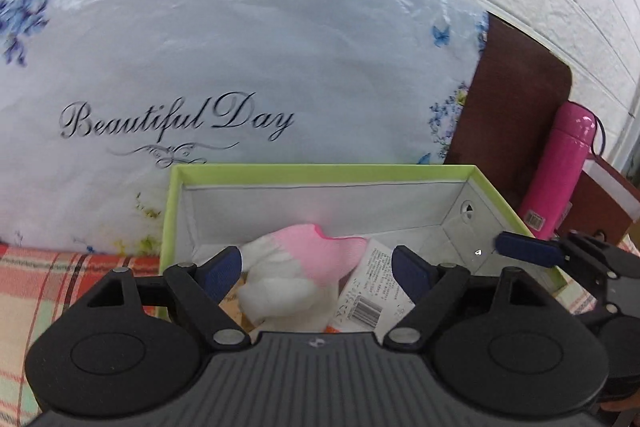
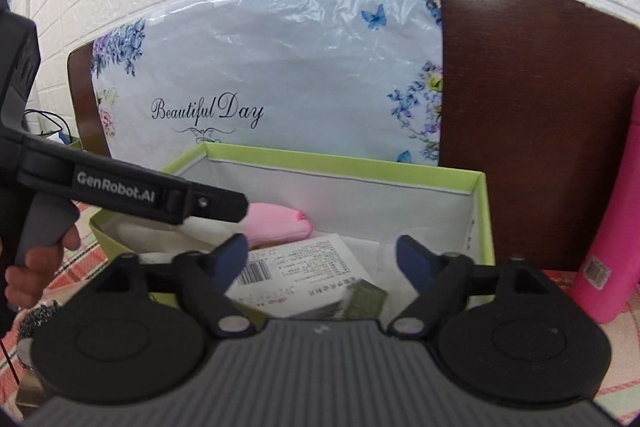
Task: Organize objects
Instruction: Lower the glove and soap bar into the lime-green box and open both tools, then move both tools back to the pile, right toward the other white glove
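An open box with a lime-green rim (image 1: 320,170) (image 2: 344,169) and white inside stands in front of me. In it lie a pink-and-white rolled cloth (image 1: 296,267) (image 2: 276,223) and a white printed packet with a barcode (image 1: 372,291) (image 2: 296,267). My left gripper (image 1: 318,259) is open over the box's near edge, and the cloth shows between its blue pads without being pressed. My right gripper (image 2: 322,247) is open too, above the packet, with nothing gripped. A hand (image 2: 40,259) holds the left gripper's handle at the left of the right wrist view.
A plastic-wrapped pillow printed "Beautiful Day" (image 1: 240,67) (image 2: 272,75) leans on a dark brown headboard (image 1: 508,99) (image 2: 532,107) behind the box. A pink bottle (image 1: 560,167) (image 2: 612,247) stands to the right, by a brown box (image 1: 608,195). Plaid bedding (image 1: 40,275) lies underneath.
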### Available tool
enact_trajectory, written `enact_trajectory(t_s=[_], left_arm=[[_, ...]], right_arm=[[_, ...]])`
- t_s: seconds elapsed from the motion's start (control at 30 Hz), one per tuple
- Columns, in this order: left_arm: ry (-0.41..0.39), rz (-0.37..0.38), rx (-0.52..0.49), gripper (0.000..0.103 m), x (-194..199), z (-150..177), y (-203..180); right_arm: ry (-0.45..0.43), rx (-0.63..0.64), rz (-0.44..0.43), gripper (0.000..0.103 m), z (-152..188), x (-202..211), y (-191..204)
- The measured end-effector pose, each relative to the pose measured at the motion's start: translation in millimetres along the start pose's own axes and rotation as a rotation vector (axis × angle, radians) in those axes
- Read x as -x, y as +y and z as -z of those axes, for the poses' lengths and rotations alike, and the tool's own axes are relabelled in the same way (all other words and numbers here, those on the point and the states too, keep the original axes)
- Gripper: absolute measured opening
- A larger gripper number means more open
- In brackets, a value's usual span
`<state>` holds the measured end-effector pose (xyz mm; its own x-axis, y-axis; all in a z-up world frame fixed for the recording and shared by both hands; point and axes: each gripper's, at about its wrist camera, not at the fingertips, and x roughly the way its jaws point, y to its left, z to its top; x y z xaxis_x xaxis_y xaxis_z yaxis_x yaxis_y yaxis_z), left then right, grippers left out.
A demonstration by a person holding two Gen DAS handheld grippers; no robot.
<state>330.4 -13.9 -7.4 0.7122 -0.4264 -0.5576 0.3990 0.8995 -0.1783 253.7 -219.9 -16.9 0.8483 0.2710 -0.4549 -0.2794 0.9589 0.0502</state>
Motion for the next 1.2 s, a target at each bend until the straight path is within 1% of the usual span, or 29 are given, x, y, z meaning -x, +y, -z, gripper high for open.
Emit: enact_trajectory(t_s=[0.03,0.1,0.2,0.27,0.37,0.47,0.6,0.73,0.83,1.03,1.2], left_arm=[[0.0,-0.004,0.011,0.085,2,0,1],[-0.012,-0.007,0.027,0.085,9,0,1],[-0.038,-0.013,0.032,0.085,25,-2,-5],[-0.062,-0.021,0.029,0.085,39,-3,-13],[-0.11,-0.021,0.037,0.085,66,-1,-24],[-0.143,-0.02,0.069,0.085,92,3,-32],[-0.142,-0.043,0.081,0.085,117,15,-43],[-0.131,-0.057,0.063,0.085,136,35,-54],[-0.124,-0.054,0.069,0.085,148,52,-61],[-0.102,-0.077,0.091,0.085,165,83,-74],[-0.092,-0.109,0.084,0.085,174,101,-82]], right_arm=[[-0.005,-0.003,0.002,0.088,0,3,-1],[-0.011,-0.014,0.001,0.094,1,9,-1],[-0.018,-0.015,0.007,0.097,1,18,0],[-0.02,-0.019,0.007,0.098,-1,25,1],[-0.049,-0.025,-0.002,0.103,-2,42,4],[-0.078,-0.024,-0.01,0.103,-2,62,7],[-0.106,-0.039,-0.028,0.103,1,91,10],[-0.136,-0.042,-0.032,0.103,7,120,16],[-0.154,-0.035,-0.034,0.103,13,141,23],[-0.163,-0.047,-0.034,0.103,31,175,32],[-0.149,-0.07,-0.028,0.103,47,191,36]])
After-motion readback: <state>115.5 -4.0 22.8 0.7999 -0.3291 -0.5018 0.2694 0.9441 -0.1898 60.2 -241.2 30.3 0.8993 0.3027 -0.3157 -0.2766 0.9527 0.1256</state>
